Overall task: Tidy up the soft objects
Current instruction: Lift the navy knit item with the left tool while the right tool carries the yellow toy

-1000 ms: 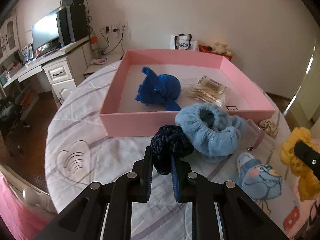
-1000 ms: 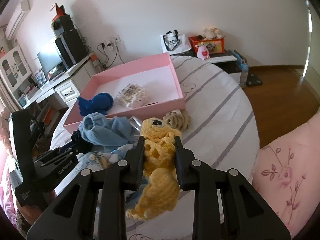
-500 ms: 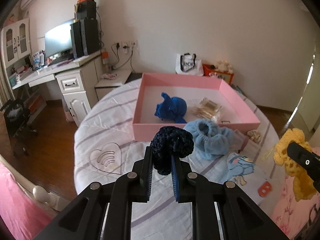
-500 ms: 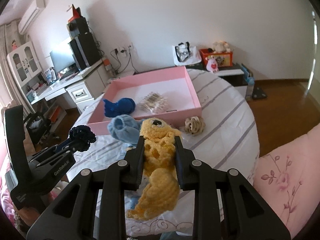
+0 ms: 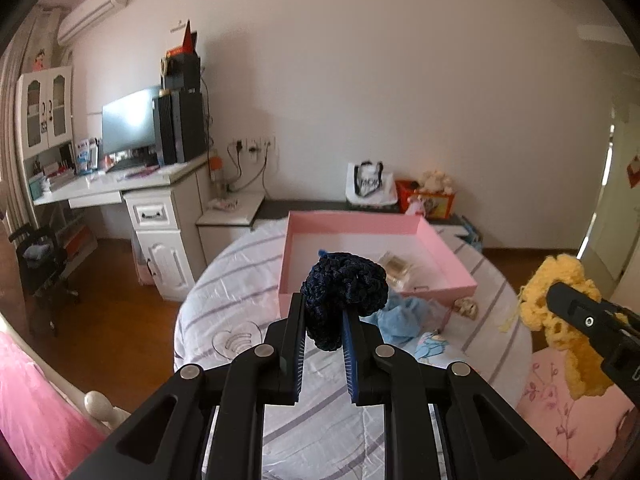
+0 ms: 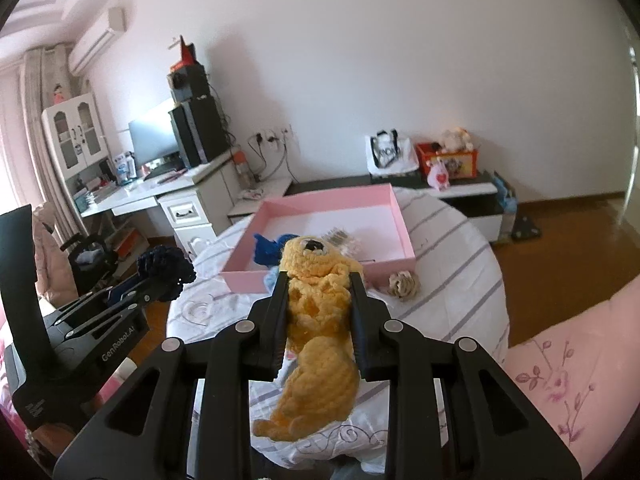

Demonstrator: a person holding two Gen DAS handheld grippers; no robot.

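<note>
Starting on the left: the left claw (image 5: 323, 322) is clamped on a navy scrunchie (image 5: 344, 296), held up in the air on the near side of the pink tray (image 5: 380, 294). That tray sits on the round worktop (image 5: 224, 304) with its striped white cloth, and it's my landmark for everything else. Inside the tray there's a blue plush (image 6: 272, 250) toward the left wall and a clear packet (image 6: 344, 238) just right of it. Right against the tray's near wall, outside it, lies a light blue scrunchie (image 5: 400, 316). Off the tray's near right corner, also outside, sits a small beige scrunchie (image 6: 404, 285). Further right and nearer than the tray, the right claw (image 6: 319, 314) is squeezed shut on a yellow crochet toy (image 6: 320, 340), which dangles below the pads, lifted clear of the cloth.
</note>
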